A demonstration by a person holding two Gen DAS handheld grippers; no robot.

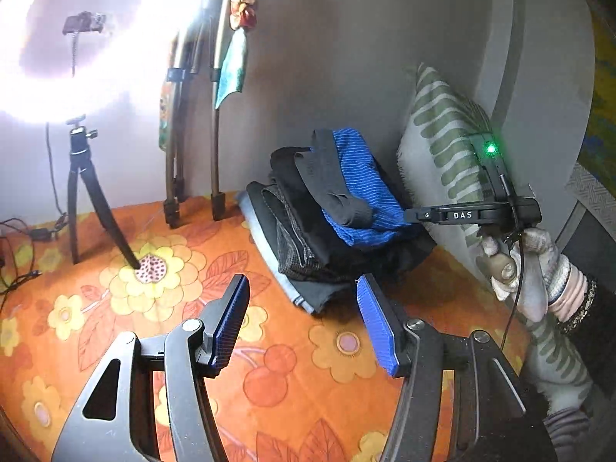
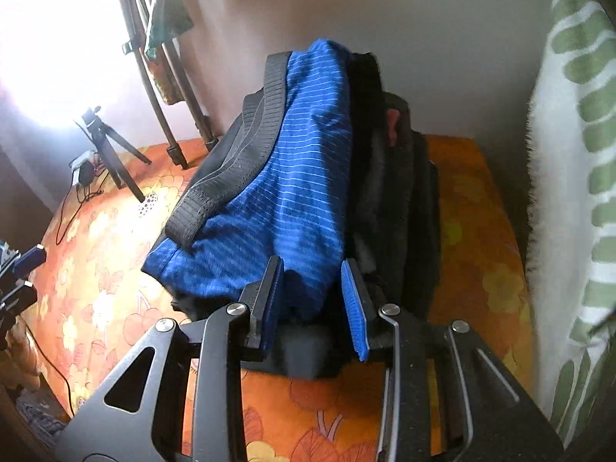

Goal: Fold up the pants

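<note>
While the left gripper (image 1: 304,319) hangs spread and empty over the orange sheet (image 1: 115,331) just short of the pile (image 1: 308,238), the right gripper (image 2: 312,300) straddles the blue pants (image 2: 277,192) atop that pile, pads (image 2: 352,292) apart, not pinching. Beside the pile leans a striped pillow (image 1: 442,134).

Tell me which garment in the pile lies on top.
The blue pinstriped garment with the grey ribbed waistband; the black and grey clothes lie beneath it.
</note>
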